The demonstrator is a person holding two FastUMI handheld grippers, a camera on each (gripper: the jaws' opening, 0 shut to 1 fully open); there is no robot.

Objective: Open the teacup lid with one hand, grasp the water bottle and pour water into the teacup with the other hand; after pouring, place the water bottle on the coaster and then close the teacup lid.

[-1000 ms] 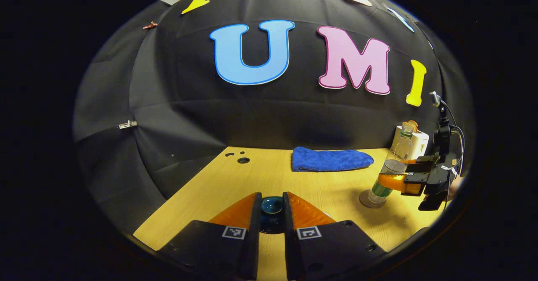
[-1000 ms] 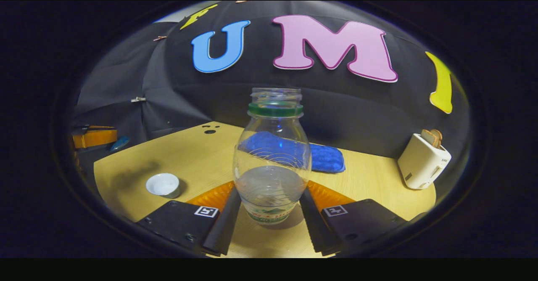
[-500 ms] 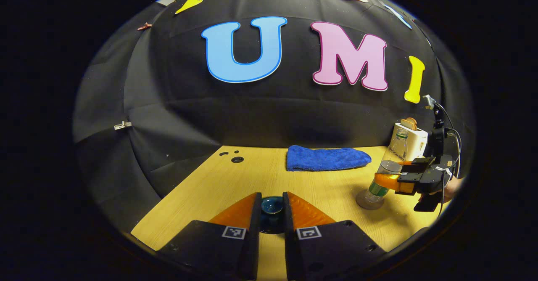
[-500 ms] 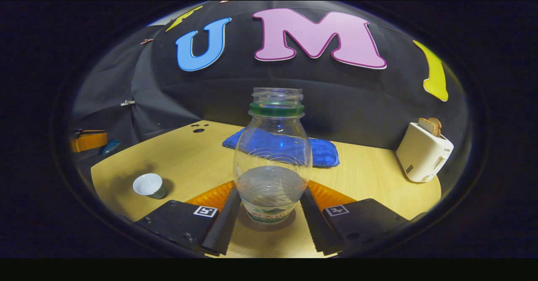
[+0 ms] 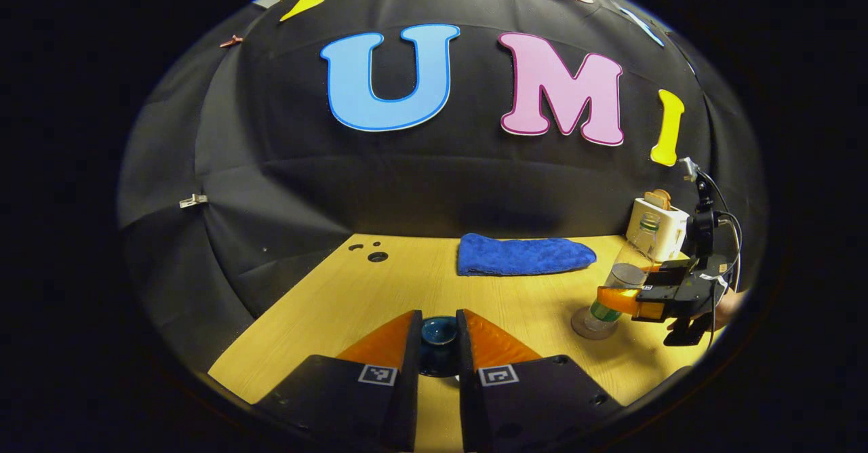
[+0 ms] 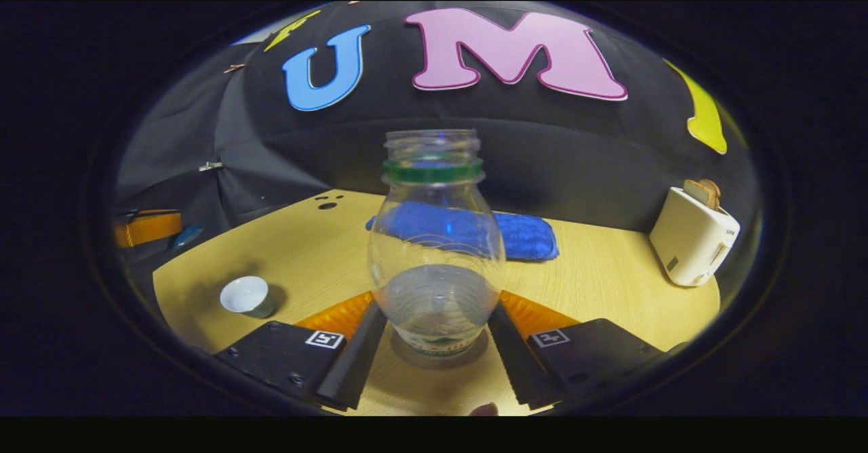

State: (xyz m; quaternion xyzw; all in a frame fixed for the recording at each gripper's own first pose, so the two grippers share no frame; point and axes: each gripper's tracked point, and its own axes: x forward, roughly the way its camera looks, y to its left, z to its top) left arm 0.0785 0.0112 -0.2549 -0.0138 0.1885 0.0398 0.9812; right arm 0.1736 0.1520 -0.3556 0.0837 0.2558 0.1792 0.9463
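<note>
Left tool (image 5: 438,344) pinches the teacup lid (image 5: 439,331) tight. Right tool (image 6: 434,344) clamps the water bottle (image 6: 434,256), standing on the coaster (image 6: 441,358).

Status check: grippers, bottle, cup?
Left gripper shut on lid. Right gripper flanks water bottle, bottle down on coaster. Teacup open, path clear.

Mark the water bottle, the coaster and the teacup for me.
water bottle (image 6: 435,236): right gripper view, on its clear belly.
coaster (image 5: 578,325): left gripper view, on the rim left of the bottle's base.
teacup (image 6: 245,295): right gripper view, on its pale inside.
</note>
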